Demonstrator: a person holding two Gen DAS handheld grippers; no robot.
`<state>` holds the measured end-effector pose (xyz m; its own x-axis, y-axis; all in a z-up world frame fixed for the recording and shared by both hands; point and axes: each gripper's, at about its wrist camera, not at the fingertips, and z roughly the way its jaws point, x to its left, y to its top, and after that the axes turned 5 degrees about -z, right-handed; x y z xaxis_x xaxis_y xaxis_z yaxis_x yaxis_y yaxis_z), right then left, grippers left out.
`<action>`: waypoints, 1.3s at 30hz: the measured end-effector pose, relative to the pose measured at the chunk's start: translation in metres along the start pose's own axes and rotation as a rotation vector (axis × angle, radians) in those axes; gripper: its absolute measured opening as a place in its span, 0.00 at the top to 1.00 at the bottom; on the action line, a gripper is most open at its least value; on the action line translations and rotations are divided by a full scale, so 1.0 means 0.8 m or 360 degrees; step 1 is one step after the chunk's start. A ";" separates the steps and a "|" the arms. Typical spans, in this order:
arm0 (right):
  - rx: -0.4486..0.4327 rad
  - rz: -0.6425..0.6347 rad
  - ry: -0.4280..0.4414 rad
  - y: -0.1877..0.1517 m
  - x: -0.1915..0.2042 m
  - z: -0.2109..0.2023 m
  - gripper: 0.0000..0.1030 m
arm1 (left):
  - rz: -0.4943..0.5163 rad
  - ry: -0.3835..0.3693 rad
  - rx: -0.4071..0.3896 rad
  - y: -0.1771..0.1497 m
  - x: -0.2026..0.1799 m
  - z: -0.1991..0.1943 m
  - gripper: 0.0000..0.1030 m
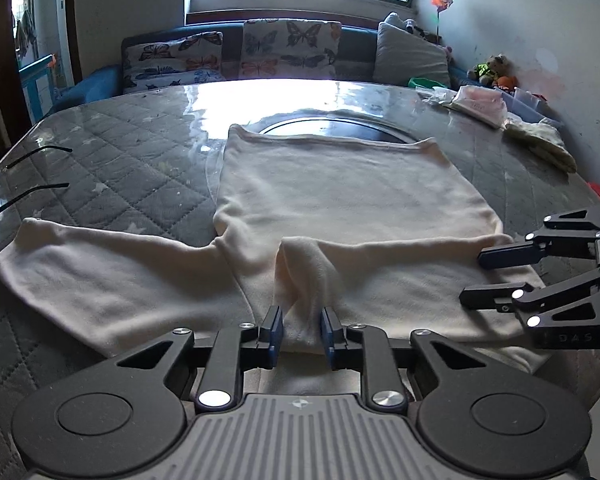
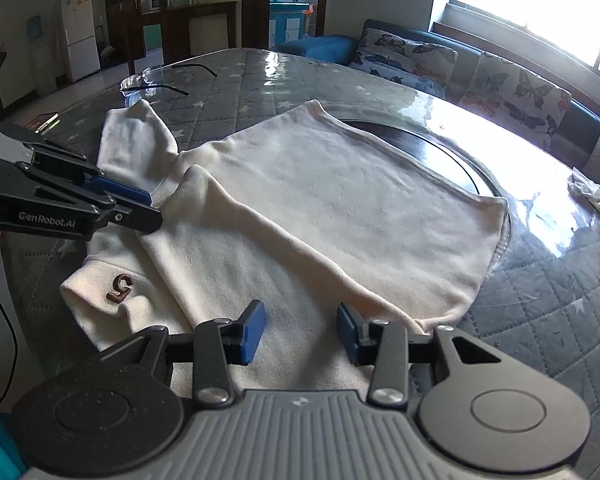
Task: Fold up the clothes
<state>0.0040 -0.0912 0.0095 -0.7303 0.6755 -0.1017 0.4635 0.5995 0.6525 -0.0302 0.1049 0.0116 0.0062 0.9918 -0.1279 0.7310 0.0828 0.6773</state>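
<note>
The cream sweater (image 1: 340, 200) lies flat on the glass-topped worktop (image 1: 120, 152), hem toward the far side, near the window, so it looks laid out ready for folding. One sleeve (image 1: 80, 272) stretches out sideways to the left, while the other sleeve (image 2: 260, 232) has been laid across the body, its cuff end bunched up between the pads of the left tongs (image 1: 300, 332). Those tongs appear clenched on that cuff, I'd guess to carry or straighten the sleeve so it sits square on the torso. The right tongs (image 2: 300, 332) hover released over the near edge of the garment, pads well apart with only flat cloth beneath them, holding nothing; they seem placed to pin or pick up the shoulder edge next. A pair of spectacles (image 2: 156, 80) rests on the worktop beyond the outstretched sleeve, clear of the cloth.
</note>
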 end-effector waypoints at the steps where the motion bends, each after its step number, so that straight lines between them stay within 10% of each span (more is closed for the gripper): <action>1: 0.0000 0.0001 0.0001 0.000 0.000 0.000 0.60 | -0.0005 0.0008 -0.0004 -0.001 0.001 0.000 0.78; 21: 0.0000 0.0036 -0.0001 -0.001 -0.001 0.001 0.54 | -0.0082 -0.0035 -0.0100 0.009 0.005 -0.013 0.77; 39: -0.0005 0.0053 0.0012 -0.002 -0.002 0.003 0.51 | -0.0014 0.0290 -0.0206 0.005 0.008 -0.010 0.61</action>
<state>0.0054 -0.0925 0.0067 -0.7185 0.6915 -0.0743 0.4858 0.5755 0.6579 -0.0329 0.1126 0.0194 -0.1314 0.9913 -0.0091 0.6369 0.0915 0.7655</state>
